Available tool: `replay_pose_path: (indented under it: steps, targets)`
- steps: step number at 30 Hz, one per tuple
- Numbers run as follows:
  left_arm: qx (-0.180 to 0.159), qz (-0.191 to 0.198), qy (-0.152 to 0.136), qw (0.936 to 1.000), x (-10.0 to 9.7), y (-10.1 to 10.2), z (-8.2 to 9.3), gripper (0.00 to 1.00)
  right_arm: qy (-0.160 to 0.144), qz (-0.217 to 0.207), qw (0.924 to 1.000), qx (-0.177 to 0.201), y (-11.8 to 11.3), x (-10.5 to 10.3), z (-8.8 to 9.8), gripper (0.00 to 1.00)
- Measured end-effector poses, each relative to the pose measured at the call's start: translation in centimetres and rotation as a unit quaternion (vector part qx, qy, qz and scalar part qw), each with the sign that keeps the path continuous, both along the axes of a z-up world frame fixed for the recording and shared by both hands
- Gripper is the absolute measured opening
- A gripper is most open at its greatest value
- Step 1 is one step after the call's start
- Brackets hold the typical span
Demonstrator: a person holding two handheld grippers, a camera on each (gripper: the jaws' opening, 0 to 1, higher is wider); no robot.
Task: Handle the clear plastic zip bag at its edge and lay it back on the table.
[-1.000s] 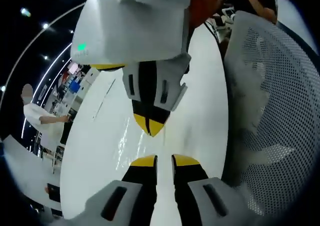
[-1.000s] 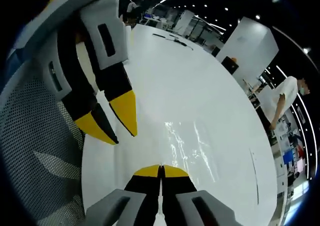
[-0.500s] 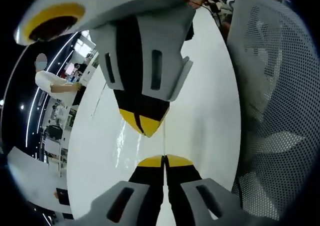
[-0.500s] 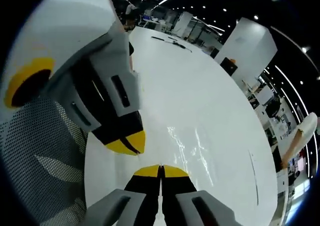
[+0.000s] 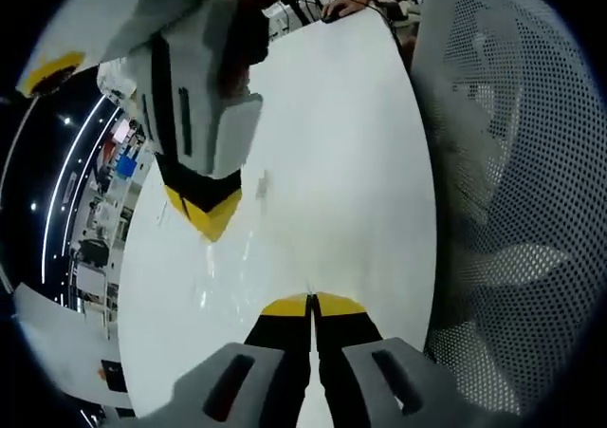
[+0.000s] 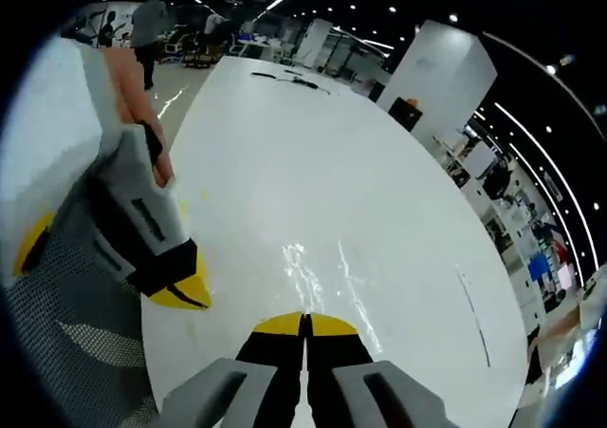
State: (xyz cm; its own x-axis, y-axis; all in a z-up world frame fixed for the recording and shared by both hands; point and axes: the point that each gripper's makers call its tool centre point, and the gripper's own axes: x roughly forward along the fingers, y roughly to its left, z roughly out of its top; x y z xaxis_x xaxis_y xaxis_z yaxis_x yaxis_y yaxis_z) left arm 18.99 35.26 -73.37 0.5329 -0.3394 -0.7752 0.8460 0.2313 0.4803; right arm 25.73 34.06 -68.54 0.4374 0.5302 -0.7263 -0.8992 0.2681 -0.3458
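The clear zip bag lies flat on the white table, showing only as pale glints just ahead of my right gripper. That gripper is shut, and the bag's near edge runs up to its tips; I cannot tell whether it is pinched. The left gripper is to the left of the bag, shut, held by a hand. In the left gripper view my left gripper is shut low over the table, the right gripper hangs at upper left, and faint bag glints lie below it.
A white mesh chair back stands close along the table's near edge, also the mesh. Dark cables lie at the table's far end and a thin dark line to the right. People stand in the far hall.
My left gripper was open a second ago and has shut. The two grippers have drawn apart; the right one has slid to the upper left in the left gripper view.
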Motion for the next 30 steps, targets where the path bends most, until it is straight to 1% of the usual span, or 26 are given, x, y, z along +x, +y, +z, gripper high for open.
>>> replay_pose_path:
  steps: [6,12,22,25,30]
  targets:
    - [-0.001,-0.003,0.005,1.0000,0.01,-0.67,-0.57,0.00,-0.008,-0.004,1.0000,0.000,0.05,0.57,0.44,0.00]
    - [-0.004,0.000,0.006,1.0000,-0.22,-0.91,-0.61,0.00,-0.011,-0.009,0.9999,0.001,-0.02,0.78,0.62,0.00]
    - [-0.003,0.007,0.010,0.9999,-0.35,-0.45,-0.72,0.00,-0.009,-0.010,0.9999,0.000,-0.07,0.68,0.58,0.00]
    - [-0.004,0.008,0.012,0.9999,-0.47,-0.39,-0.58,0.00,-0.008,-0.009,0.9999,0.001,0.07,1.09,0.39,0.00]
    - [-0.005,0.010,0.012,0.9999,-0.45,-0.41,-0.58,0.00,-0.009,-0.003,1.0000,-0.001,0.12,1.10,0.33,0.00]
